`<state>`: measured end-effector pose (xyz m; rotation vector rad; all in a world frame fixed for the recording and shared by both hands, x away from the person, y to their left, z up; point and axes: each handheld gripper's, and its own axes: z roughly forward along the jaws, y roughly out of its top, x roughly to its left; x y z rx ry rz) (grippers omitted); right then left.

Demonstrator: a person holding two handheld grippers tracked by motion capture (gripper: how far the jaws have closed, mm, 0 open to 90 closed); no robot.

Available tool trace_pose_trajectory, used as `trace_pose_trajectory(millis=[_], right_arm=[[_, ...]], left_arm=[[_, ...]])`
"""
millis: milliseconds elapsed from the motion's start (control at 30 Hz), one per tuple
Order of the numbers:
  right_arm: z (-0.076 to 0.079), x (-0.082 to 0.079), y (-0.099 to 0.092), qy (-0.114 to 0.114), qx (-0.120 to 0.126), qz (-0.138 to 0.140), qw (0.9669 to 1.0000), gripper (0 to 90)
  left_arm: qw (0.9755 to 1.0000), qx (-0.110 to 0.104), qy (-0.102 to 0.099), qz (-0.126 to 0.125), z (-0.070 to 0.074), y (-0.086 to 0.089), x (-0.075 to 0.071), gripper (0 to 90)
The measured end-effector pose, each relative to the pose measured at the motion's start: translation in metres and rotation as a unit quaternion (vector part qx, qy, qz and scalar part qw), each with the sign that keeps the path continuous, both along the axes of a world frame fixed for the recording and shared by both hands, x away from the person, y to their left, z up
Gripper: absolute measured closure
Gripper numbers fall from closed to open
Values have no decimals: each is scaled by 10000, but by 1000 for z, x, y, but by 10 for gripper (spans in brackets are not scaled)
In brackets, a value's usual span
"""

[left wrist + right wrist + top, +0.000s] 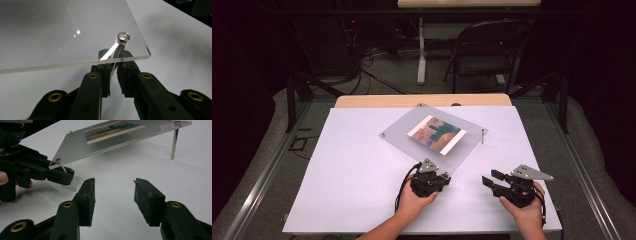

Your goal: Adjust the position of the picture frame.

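Pin (113, 53) under pane (62, 32): our left claw (113, 65) grips it | our right claw (113, 192) gapes, hovering above surface (120, 170)

A lab or recording studio around me, my white work table (362, 200) ringed by black curtains, metal floor rails (262, 185), cables trailing over grey carpet, a folding chair (487, 50) and a second desk (467, 4) behind
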<state>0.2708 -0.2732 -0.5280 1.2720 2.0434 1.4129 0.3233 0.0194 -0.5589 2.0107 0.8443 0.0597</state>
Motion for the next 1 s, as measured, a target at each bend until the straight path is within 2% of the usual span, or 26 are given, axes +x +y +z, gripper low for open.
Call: trace_pose_trajectory(millis=[200,233,367,400,567,1000], right_arm=[[0,0,0,20,21,-3,10000,510],[0,0,0,21,24,-5,10000,510],[-1,1,-1,28,29,-10,10000,510],[-1,1,-1,28,30,-11,10000,510],[-1,1,-2,62,31,-22,10000,510],[-3,2,-4,114,75,-87,9999,511]], left_arm=[[10000,5,-48,56,-1,-1,-1,831],[10000,-5,-55,-14,-1,0,-1,833],[9999,66,-136,-47,1,0,-1,841],[9999,14,-138,-50,1,0,-1,843],[9999,14,-138,-11,3,1,-1,844],[9999,-111,28,-45,11,10,-1,848]])
